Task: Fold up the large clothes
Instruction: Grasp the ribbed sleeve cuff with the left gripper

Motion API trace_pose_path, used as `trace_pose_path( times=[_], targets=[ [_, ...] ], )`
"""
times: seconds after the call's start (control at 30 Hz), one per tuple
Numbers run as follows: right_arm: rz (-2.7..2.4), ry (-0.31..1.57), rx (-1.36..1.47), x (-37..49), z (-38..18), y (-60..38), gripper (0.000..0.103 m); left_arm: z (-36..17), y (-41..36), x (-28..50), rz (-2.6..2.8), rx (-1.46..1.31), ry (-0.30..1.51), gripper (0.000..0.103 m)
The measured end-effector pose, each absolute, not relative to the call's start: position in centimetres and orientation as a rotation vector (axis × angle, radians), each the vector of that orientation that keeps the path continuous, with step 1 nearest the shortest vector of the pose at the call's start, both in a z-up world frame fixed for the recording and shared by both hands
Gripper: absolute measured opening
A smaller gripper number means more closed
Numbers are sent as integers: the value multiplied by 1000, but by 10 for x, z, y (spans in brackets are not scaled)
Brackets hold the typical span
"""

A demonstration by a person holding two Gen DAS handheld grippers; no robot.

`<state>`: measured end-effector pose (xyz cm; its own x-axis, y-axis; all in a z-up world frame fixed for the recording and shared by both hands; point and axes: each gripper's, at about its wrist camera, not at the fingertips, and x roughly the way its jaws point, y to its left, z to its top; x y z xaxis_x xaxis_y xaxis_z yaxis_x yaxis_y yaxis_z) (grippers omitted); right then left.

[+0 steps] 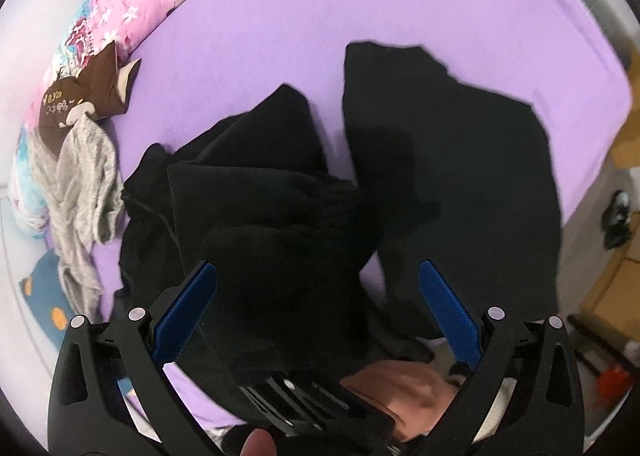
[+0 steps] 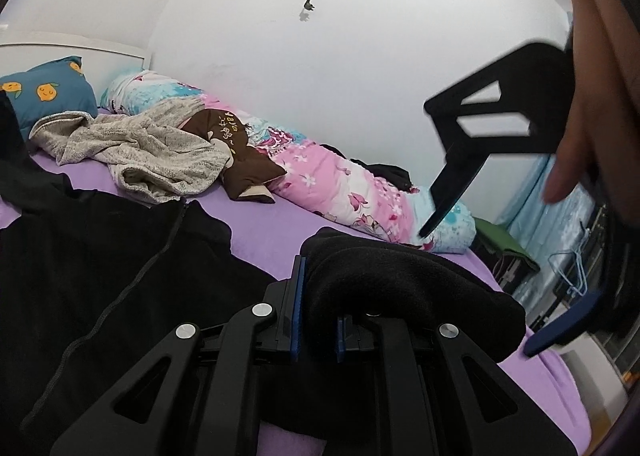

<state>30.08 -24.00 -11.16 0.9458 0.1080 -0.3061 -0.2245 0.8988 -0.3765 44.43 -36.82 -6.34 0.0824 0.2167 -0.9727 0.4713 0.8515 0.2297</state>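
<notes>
A large black fleece garment (image 1: 448, 160) lies on the purple bed sheet (image 1: 320, 8), partly bunched at the near left. My left gripper (image 1: 318, 288) is open above the bed, its blue pads wide apart, with a fold of the black cloth between them but not pinched. In the right wrist view my right gripper (image 2: 318, 316) is shut on a thick fold of the black garment (image 2: 384, 280). The garment's zipped body (image 2: 120, 264) spreads to the left. The left gripper (image 2: 560, 216) hovers at the upper right, held by a hand.
A grey knit garment (image 2: 132, 148) and a brown cloth (image 2: 240, 160) lie at the far side of the bed by a rolled pink floral quilt (image 2: 340, 184). A blue pillow (image 2: 48, 92) sits at the head. White wall behind; boxes (image 1: 624, 144) and floor to the right.
</notes>
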Motion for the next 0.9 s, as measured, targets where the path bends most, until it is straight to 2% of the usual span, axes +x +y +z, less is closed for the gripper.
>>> trace_pose_path(
  times=[0.1,0.2,0.27,0.37,0.7,0.9],
  targets=[
    [173,281,-439,299,-113,-237,12,-70,-362,448,-186,584,1515,77],
    [172,275,-446,297,-113,-237,12,-74,-358,449,-174,594,1518,75],
    [171,270,-445,296,-112,-237,12,-76,-358,449,-172,597,1523,70],
    [167,271,-446,296,-111,-237,12,-75,-357,448,-175,598,1520,67],
    [166,255,-484,293,-112,-228,12,-79,-359,442,-213,603,1534,36],
    [165,253,-497,292,-114,-226,12,-68,-350,446,-245,541,1521,29]
  ],
)
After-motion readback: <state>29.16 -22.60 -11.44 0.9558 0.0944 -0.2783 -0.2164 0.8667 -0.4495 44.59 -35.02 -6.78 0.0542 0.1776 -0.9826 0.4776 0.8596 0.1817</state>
